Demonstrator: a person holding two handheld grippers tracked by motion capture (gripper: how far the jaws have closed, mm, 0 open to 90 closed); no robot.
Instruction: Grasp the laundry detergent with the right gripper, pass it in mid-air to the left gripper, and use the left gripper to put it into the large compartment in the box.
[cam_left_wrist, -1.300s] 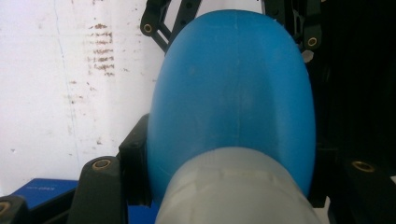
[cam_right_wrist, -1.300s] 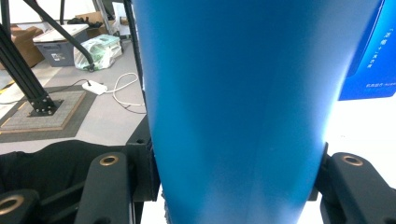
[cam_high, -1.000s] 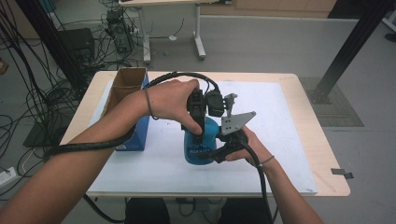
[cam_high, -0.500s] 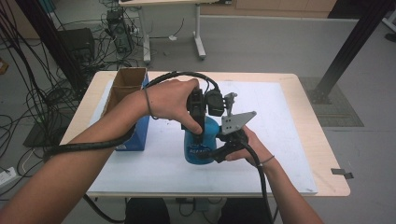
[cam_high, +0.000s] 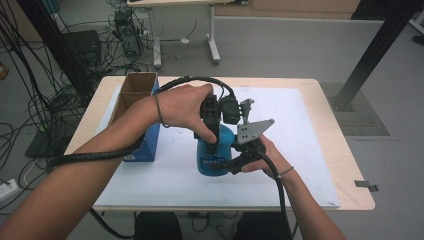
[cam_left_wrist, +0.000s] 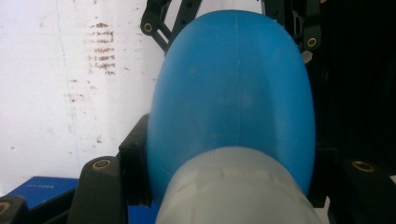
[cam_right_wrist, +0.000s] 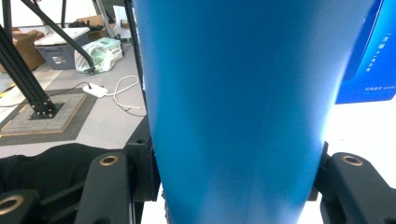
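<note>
A blue bottle (cam_high: 212, 156) stands upright on the white mat (cam_high: 305, 140) at the table's middle. My left gripper (cam_high: 218, 134) comes down from above and is shut on the bottle's top. In the left gripper view its jaws (cam_left_wrist: 229, 175) press both sides of the blue shoulder (cam_left_wrist: 233, 88), with the pale grey cap (cam_left_wrist: 233, 191) closest to the camera. My right gripper (cam_high: 231, 163) reaches in from the right side, shut on the bottle's body. The right gripper view has the blue wall (cam_right_wrist: 233, 93) clamped between its jaws (cam_right_wrist: 233, 179).
An open cardboard box with a blue side (cam_high: 136, 102) stands at the mat's left edge, close to my left forearm. Its blue face shows in the right gripper view (cam_right_wrist: 369, 56). The wooden table edge (cam_high: 350, 200) runs around the mat. Cables and frame legs lie on the floor beyond.
</note>
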